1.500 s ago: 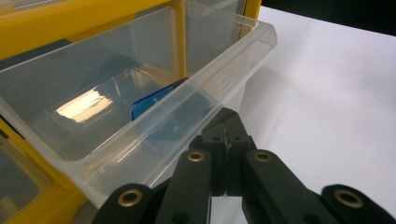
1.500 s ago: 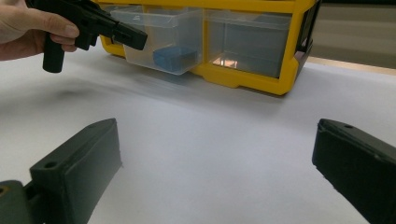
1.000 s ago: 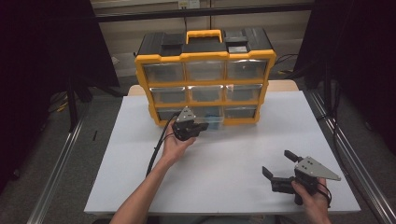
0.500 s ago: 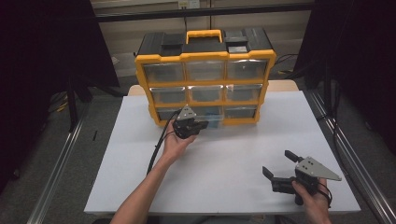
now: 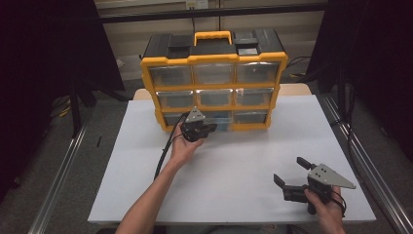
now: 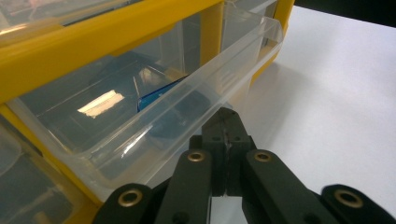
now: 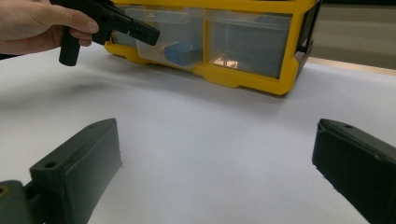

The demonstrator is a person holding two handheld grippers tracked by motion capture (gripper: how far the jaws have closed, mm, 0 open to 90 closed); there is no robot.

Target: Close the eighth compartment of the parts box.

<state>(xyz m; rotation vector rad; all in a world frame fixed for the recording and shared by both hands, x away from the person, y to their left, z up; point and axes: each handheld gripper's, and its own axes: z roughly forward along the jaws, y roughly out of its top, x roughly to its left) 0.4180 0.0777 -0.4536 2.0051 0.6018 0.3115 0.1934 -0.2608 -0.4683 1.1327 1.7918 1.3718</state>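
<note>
A yellow and black organizer (image 5: 214, 58) with clear drawers stands at the back of the white table (image 5: 234, 161). Its bottom middle drawer (image 6: 140, 154) is pulled out a little and holds a blue object (image 6: 156, 95). My left gripper (image 6: 225, 122) is shut, jaws pressed together, with its tips right at the drawer's front lip. I cannot tell whether they pinch the lip. In the high view the left gripper (image 5: 207, 130) sits in front of that drawer (image 5: 221, 118). My right gripper (image 5: 290, 169) rests low at the table's front right, open with nothing between its jaws.
In the right gripper view, the left hand (image 7: 32, 23) and its gripper (image 7: 144, 31) are at the organizer's bottom row, beside the blue object (image 7: 180, 50). Bare white table lies between the two grippers. Metal rails (image 5: 63, 161) run along both sides of the table.
</note>
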